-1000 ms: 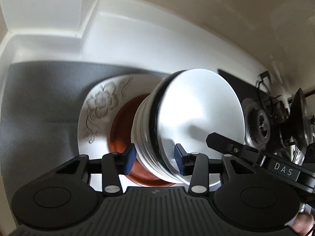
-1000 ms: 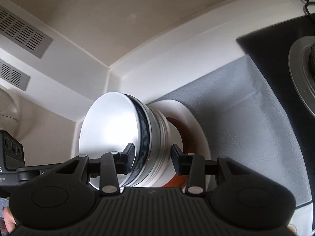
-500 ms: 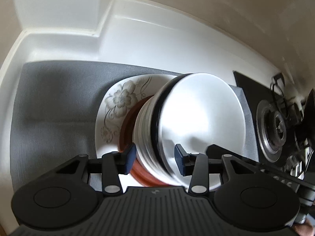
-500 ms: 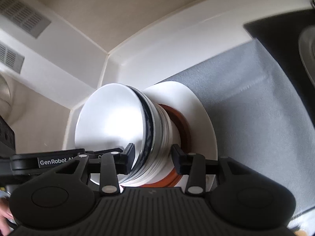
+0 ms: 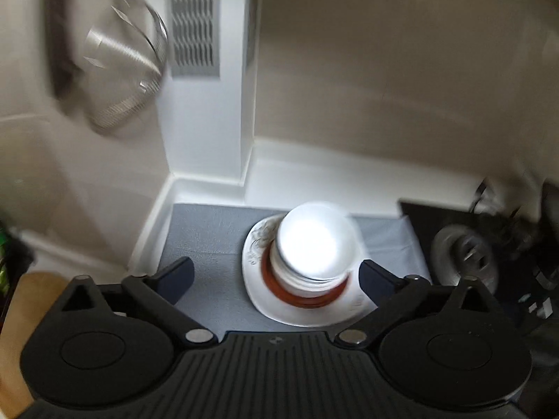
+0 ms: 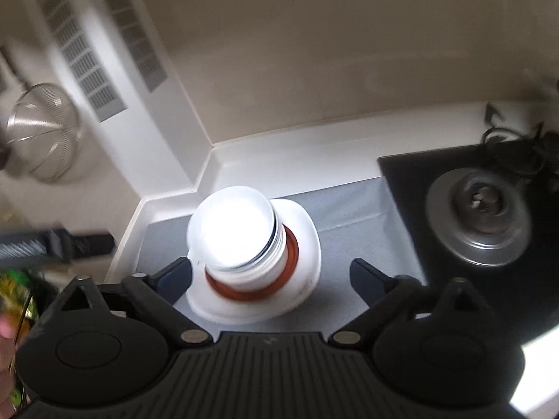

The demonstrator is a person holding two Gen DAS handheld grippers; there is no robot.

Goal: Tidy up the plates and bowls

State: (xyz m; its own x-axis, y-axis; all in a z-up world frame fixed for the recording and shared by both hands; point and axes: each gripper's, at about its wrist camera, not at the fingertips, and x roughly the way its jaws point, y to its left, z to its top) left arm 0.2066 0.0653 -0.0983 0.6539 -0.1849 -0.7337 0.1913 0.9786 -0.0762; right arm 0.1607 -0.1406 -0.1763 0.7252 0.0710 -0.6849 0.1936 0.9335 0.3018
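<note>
A stack of white bowls (image 5: 316, 244) (image 6: 232, 227) sits on a brown plate (image 5: 304, 298) (image 6: 251, 291), which rests on a white floral plate (image 5: 258, 244) (image 6: 304, 244). All of it stands on a grey mat (image 5: 206, 230) (image 6: 353, 216) in the counter's corner. My left gripper (image 5: 276, 270) hovers well above and in front of the stack, its jaws opening wide and touching nothing. My right gripper (image 6: 270, 269) is likewise raised clear of the bowls, its jaws opening with nothing held. The picture is blurred by motion.
A gas burner (image 6: 477, 213) (image 5: 461, 255) on a black hob lies right of the mat. A metal strainer (image 5: 129, 70) (image 6: 42, 139) hangs on the left wall beside a vent grille (image 5: 194, 21). White walls close the corner behind the stack.
Both grippers let go of the bowl stack, spread wide and pulled up and back. The stack now looks small and stands alone on the plates.
</note>
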